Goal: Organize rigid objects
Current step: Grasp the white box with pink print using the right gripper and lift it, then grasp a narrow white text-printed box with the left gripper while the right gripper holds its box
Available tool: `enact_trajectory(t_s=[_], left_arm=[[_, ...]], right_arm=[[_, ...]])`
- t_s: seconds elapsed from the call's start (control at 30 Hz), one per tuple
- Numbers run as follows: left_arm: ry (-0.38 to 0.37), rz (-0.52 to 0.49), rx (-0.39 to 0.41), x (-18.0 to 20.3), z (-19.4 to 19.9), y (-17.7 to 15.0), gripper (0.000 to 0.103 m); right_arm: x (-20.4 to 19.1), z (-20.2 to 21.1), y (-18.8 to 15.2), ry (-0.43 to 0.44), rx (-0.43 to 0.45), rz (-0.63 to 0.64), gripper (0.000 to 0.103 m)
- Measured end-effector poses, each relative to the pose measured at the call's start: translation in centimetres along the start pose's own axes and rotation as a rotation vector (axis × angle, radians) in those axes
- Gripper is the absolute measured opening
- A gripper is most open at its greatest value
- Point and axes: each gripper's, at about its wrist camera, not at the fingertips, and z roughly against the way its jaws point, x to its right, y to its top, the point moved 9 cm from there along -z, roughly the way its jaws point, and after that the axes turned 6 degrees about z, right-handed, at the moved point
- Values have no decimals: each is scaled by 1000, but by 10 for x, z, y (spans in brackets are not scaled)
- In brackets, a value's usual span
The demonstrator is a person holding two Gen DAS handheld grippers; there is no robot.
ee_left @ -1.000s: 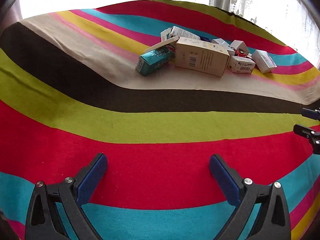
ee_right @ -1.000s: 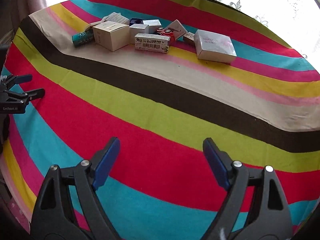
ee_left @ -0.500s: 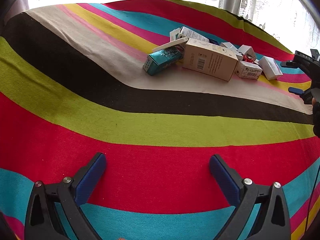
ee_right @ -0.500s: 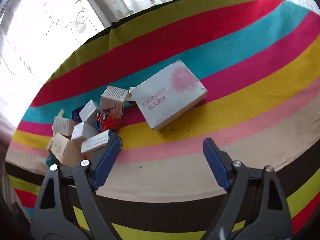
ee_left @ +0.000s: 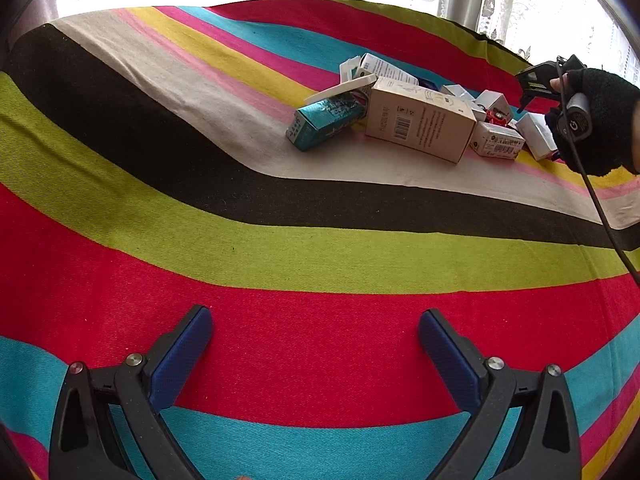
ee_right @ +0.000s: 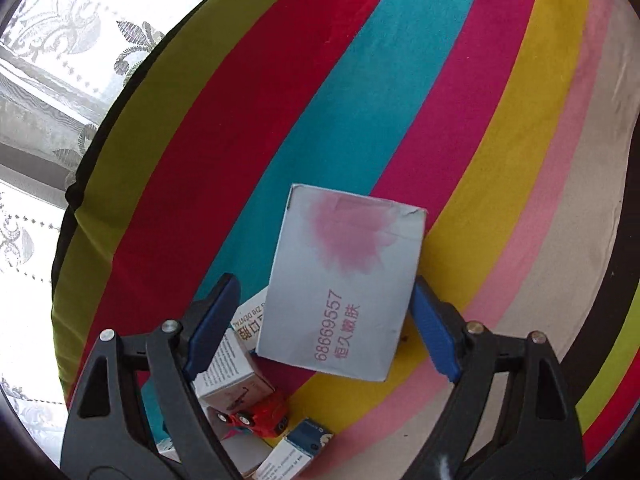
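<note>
A pile of small cartons lies on the striped cloth [ee_left: 320, 240]: a teal box [ee_left: 324, 120], a tan barcode box [ee_left: 420, 124] and a small white barcode box [ee_left: 498, 142]. My left gripper [ee_left: 314, 344] stands open over the red stripe, well short of the pile, with nothing between its fingers. A black-gloved hand [ee_left: 600, 120] holds my right gripper beside the pile's right end. My right gripper [ee_right: 324, 312] is open, pointing down at a white box with a pink flower [ee_right: 344, 264]. That box sits between the jaws; the left pad [ee_right: 216, 320] stands apart from it.
A red toy car [ee_right: 260, 416], a white printed box [ee_right: 228, 368] and a blue-and-white box [ee_right: 304, 440] crowd the flower box's near left side. The cloth's dark edge [ee_right: 72, 192] and lace curtains [ee_right: 36, 80] lie beyond. A cable [ee_left: 600, 208] trails from the gloved hand.
My right gripper has swung across to the pile and rolled, so the flower box now lies between its jaws. In the left wrist view the gloved hand has reached the pile. The left gripper stays put.
</note>
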Motion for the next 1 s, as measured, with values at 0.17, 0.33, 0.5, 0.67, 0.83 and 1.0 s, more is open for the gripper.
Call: enact_trajectory(t_s=[0.17, 0.33, 0.5, 0.67, 0.83, 1.0], left_arm=[[2, -1, 0, -1, 2, -1, 103], [4, -2, 0, -1, 2, -1, 103], [52, 58, -7, 1, 1, -1, 103], [25, 99, -42, 35, 6, -7, 103], [-78, -358, 95, 146, 10, 22, 103], [-127, -722, 132, 228, -27, 60, 100]], right_arm=[[-5, 3, -26, 104, 15, 189, 74], [3, 61, -93, 264, 61, 730, 74], [61, 96, -159, 150, 145, 1257, 74], [136, 99, -155, 187, 104, 1249, 74], [160, 99, -144, 265, 123, 1143, 75], [157, 100, -143, 261, 153, 1138, 78]])
